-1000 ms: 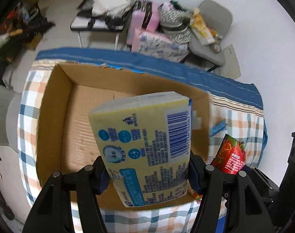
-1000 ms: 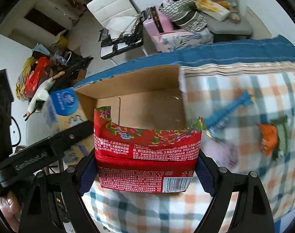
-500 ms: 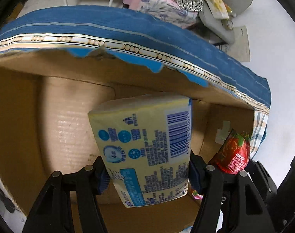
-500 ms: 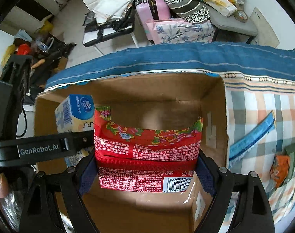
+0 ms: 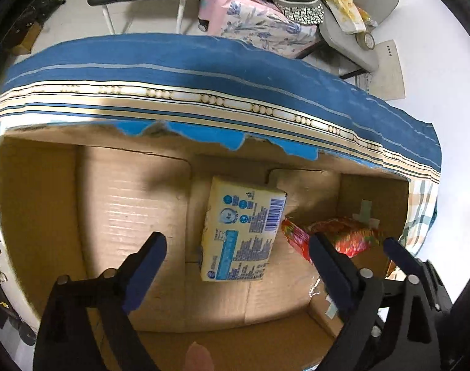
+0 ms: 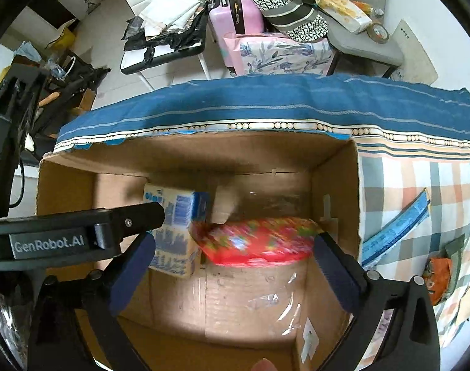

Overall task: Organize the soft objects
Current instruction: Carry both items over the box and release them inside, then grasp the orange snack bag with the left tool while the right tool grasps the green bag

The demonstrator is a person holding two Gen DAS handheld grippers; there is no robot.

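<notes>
Inside the cardboard box (image 5: 36,204), nearest the lenses, the left gripper (image 5: 236,255) and right gripper (image 6: 233,258) both hang spread and empty. Just beyond lie the yellow tissue pack (image 5: 242,232), long axis running away from the left gripper, and beside it the red pack (image 6: 259,242), lying crosswise.

left hand-held gripper (image 5: 238,256): spread wide | yellow tissue pack (image 5: 242,232): in cardboard box (image 5: 36,204)

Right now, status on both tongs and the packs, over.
Left tongs open, empty. Right tongs open, empty. Yellow tissue pack and red pack inside cardboard box, side by side. Nothing blocking.
</notes>
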